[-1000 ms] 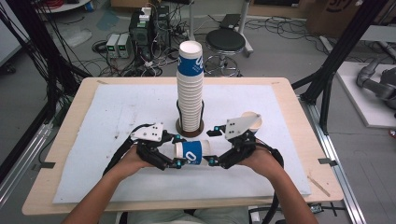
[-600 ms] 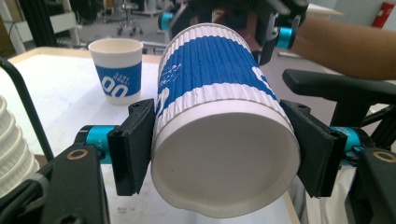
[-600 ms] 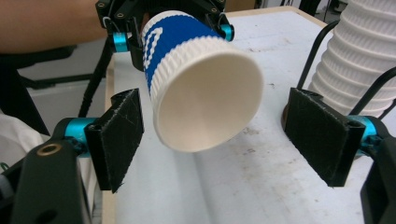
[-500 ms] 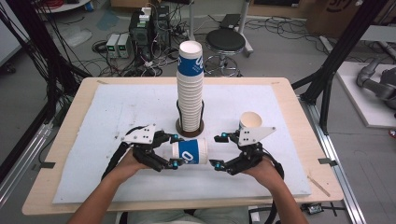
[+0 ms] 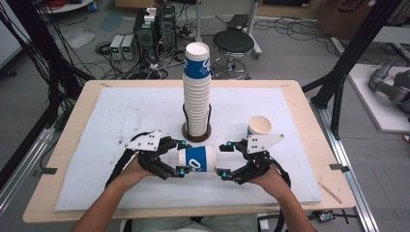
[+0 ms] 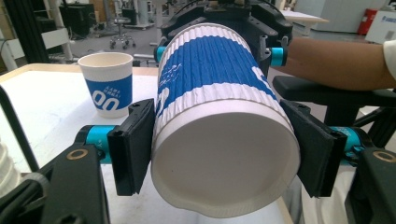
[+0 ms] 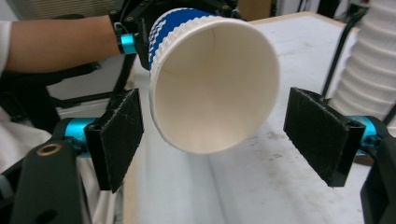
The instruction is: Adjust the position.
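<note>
One cup [image 5: 264,126] is already standing upright by itself on the white mat at the right centre of the high view, apart from the tall stack of cups [image 5: 196,92] that is rising from its black holder [image 5: 196,131] in the middle of the counter [image 5: 63,145]; so, judging by how things lie, at least one cup is separated and set down, and many are still waiting in the stack. A second piece, a blue-and-white cup lying on its side [image 5: 197,158], is hanging just above the mat in the lower centre of the high view, between the two hands. The left gripper [image 6: 219,154] is clamping it: in the left gripper view its black fingers [image 6: 133,144] are pressing on both sides of the cup near the base, which is facing the camera. The right gripper [image 7: 231,135] is facing the cup's open mouth, and in the right gripper view its fingers [image 7: 119,135] are standing wide apart, either side of the rim, touching nothing. It looks like a single cup rather than a nested pair, though the pictures are not settling that. What is left, as I judge it, is for the right fingers to close on the rim end and take it over or pull a cup free. Both forearms are coming in from the bottom edge, the hands low over the mat, grippers pointing level at one another.
</note>
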Demonstrator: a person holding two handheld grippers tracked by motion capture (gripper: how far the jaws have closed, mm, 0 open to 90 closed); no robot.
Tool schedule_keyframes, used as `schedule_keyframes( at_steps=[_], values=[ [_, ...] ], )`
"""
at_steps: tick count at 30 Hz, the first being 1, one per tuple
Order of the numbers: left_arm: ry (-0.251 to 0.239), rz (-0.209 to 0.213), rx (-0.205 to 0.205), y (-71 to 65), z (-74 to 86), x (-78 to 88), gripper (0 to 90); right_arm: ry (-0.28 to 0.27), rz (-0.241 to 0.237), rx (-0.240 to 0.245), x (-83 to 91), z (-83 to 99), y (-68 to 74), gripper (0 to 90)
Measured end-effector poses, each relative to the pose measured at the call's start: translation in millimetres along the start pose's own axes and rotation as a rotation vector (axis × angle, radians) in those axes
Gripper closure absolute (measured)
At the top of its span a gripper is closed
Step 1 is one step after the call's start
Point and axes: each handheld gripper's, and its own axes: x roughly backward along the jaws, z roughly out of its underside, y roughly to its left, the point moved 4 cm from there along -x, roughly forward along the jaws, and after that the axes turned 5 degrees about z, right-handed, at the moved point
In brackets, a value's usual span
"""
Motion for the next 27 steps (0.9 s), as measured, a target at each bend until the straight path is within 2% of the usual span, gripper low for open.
schedule_keyframes(
  at_steps=[8, 13, 22, 27],
  values=[
    [-0.023, 0.044, -0.014, -5.0, -1.6, -4.8, 30.0, 0.014, -0.047, -0.005, -10.2, 1.7, 4.8, 18.8],
    [-0.034, 0.058, -0.016, -6.3, -1.4, -7.1, 30.1, 0.012, -0.085, -0.007, -15.5, 1.9, 7.5, 18.7],
    [-0.036, 0.055, -0.008, -4.9, 1.9, -7.5, 30.7, 0.003, -0.082, -0.006, -12.9, 0.2, 6.3, 24.5],
    [-0.021, 0.050, 0.004, -4.4, 3.8, -8.0, 31.1, 0.032, -0.079, -0.001, -11.3, -1.5, 5.1, 28.2]
  ],
)
